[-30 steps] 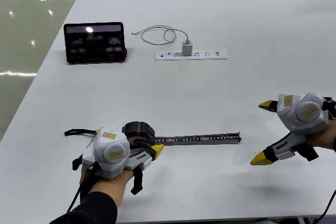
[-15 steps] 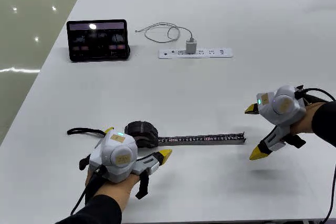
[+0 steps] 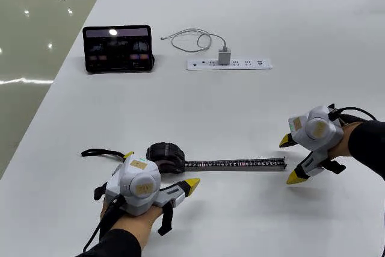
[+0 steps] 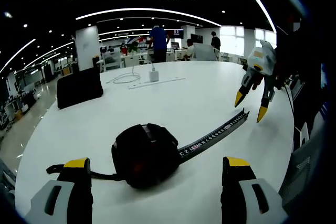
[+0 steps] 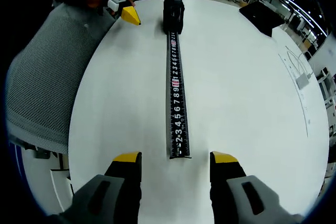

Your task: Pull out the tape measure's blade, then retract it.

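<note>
A black tape measure case (image 3: pixel 166 156) lies on the white table (image 3: pixel 240 106), its blade (image 3: pixel 234 163) pulled out to the right and lying flat. My left gripper (image 3: pixel 160 169) is open, its yellow tips either side of the case (image 4: pixel 146 153) without touching it. My right gripper (image 3: pixel 289 160) is open too, its tips straddling the blade's end hook (image 5: pixel 179 154). In the right gripper view the blade (image 5: pixel 175 98) runs straight away to the case (image 5: pixel 173 17). A black strap (image 3: pixel 99 152) trails left from the case.
A dark tablet (image 3: pixel 118 48) stands at the back left. A white power strip (image 3: pixel 228 64) with a charger and looped cable (image 3: pixel 192 40) lies behind the work. The table's left edge (image 3: pixel 54 94) drops to a shiny floor. People stand far off (image 4: pixel 157 43).
My right gripper has come in from the right and lowered until its tips straddle the blade's end. The left gripper stays around the case. The blade's length looks unchanged.
</note>
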